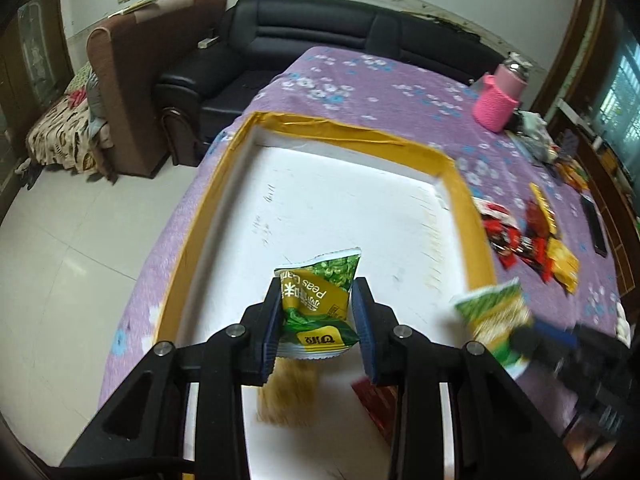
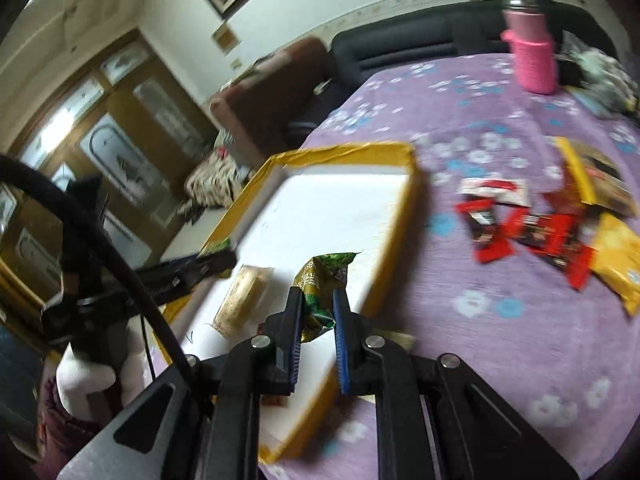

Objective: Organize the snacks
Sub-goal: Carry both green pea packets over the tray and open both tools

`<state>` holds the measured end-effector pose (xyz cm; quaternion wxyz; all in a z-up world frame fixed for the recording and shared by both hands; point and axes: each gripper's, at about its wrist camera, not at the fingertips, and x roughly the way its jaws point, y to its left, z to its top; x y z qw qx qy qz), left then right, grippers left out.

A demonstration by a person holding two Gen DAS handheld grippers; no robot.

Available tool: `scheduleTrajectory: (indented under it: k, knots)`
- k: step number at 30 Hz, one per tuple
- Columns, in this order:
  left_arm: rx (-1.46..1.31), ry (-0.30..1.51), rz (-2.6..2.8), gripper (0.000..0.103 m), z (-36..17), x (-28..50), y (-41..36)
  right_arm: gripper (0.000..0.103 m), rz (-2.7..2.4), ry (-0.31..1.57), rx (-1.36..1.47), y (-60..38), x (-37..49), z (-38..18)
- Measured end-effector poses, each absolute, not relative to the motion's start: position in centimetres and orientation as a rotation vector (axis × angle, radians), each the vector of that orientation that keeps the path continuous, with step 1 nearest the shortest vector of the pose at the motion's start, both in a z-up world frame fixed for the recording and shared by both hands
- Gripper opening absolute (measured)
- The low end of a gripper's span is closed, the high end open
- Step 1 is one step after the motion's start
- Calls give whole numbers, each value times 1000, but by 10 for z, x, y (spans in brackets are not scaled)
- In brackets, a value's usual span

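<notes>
Soft daylight, heavy fisheye, motion blur

Light enters by the window (image 1: pixel 618 120) at right; the tray (image 1: pixel 320 216) floor glares white. Edges bend and darken to black corners. The right view smears throughout, worst on the snacks (image 2: pixel 532 232).

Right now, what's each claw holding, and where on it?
Left claw: green pea snack packet, pinched at its lower half. Right claw: a second green packet, clamped near its lower end.

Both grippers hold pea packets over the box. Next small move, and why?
Probably lower the left gripper and release its green pea packet onto the white floor of the yellow-rimmed box. It already hangs over bare space there, beside a tan snack, while the right gripper sits near the rim.
</notes>
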<state>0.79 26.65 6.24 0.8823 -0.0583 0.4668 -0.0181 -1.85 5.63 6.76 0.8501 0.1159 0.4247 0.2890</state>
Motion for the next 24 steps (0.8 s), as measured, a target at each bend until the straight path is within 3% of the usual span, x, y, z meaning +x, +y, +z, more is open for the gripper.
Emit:
scheduleTrajectory:
  k: [11,13,15,17,24]
  knots:
    - [-165,1008,-30,40,48,33,281,12,599,964,115,115,5,32]
    - [-170,990,-27,49,53,31,282,15,594,956,106,115,6,31]
    - [-180,964,-27,66,58,27,283,16,592,944,117,111,1,34]
    - [-182,939,-12,73,64,23,283,16,613,922,166,101,-1,46]
    - [-318,836,-48,79,93,-19,283,21,550,826,219,44,-18,75]
